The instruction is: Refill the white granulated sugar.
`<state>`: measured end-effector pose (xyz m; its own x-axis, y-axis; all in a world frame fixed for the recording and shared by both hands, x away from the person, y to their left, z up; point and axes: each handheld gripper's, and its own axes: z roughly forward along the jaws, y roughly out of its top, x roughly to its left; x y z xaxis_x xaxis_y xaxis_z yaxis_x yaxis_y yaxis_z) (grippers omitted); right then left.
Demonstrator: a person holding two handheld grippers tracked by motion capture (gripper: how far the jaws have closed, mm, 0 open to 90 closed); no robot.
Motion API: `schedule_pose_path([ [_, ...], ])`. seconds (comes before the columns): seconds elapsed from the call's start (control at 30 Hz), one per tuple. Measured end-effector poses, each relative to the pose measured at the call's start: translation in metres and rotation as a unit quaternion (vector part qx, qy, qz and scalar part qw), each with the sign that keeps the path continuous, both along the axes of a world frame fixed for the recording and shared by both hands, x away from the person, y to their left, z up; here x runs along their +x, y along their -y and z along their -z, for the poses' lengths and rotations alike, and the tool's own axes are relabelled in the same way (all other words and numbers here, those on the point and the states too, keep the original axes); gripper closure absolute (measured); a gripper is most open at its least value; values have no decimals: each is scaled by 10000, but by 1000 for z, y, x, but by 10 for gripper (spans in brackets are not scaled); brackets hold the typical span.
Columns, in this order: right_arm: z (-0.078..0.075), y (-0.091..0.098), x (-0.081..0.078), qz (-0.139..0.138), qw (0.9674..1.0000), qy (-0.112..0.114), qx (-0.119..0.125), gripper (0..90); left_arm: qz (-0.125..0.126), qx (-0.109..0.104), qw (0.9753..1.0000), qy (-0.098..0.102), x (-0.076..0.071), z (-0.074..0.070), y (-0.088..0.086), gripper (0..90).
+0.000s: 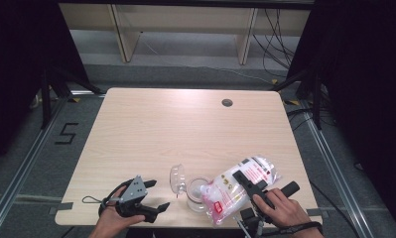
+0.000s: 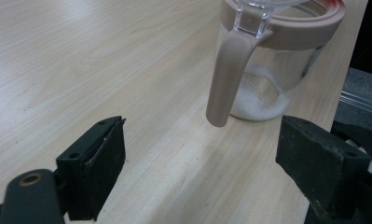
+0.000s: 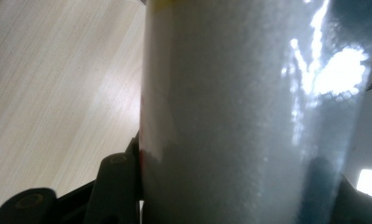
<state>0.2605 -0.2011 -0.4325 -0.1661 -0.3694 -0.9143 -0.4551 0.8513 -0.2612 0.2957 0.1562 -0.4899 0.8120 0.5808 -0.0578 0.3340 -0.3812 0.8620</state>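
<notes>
The clear plastic bag of white granules with red print [image 1: 240,186] is pinched between the jaws of the right gripper [image 1: 246,182], tilted with its low end over the clear glass jar with a beige rim and handle [image 2: 267,60]; this looks like the pouring step. The jar, its lid [image 1: 176,178] hinged open, stands just ahead of the spread, empty jaws of the left gripper [image 2: 200,163] on the pale wooden table [image 1: 185,129], with only a little white powder at its bottom. Next the bag probably needs more tilt while its mouth stays over the rim.

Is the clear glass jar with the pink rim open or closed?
Open: the clear glass jar has its clear lid swung back.
</notes>
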Motion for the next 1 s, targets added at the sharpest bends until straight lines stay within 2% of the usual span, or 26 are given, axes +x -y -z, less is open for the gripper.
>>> schedule_pose_path([
  [0.5, 0, 0, 0, -19, 10000, 9, -11, 532, 0, -20, 10000, 14, 0, 1, 1, 153],
  [0.53, 0, 0, 0, -22, 10000, 16, -7, 532, 33, 22, 10000, -29, 0, 0, 0, 153],
  [0.6, 0, 0, 0, -20, 10000, 4, -17, 532, 7, 81, 10000, 22, 0, 0, -1, 153],
  [0.63, 0, 0, 0, -44, 10000, 8, 5, 532, 4, 6, 10000, 10, 0, 0, 0, 153],
  [0.83, -1, 0, 0, -55, 10000, 13, 31, 533, 4, -23, 10000, -21, 0, 0, 1, 154],
  [0.87, -1, 0, 0, -48, 10000, 3, 40, 534, 2, 31, 10000, 14, 0, 0, 0, 154],
  [0.9, -1, 0, 0, -51, 10000, 2, 38, 533, -4, 0, 10000, -12, 0, 0, 0, 154],
  [0.97, -1, 0, 0, -47, 10000, 6, 30, 534, 13, 158, 9999, 30, 1, -1, -2, 153],
  [1.0, 0, 0, 0, -48, 10000, 12, 18, 534, 11, 152, 9999, 34, 1, 0, -1, 154],
])
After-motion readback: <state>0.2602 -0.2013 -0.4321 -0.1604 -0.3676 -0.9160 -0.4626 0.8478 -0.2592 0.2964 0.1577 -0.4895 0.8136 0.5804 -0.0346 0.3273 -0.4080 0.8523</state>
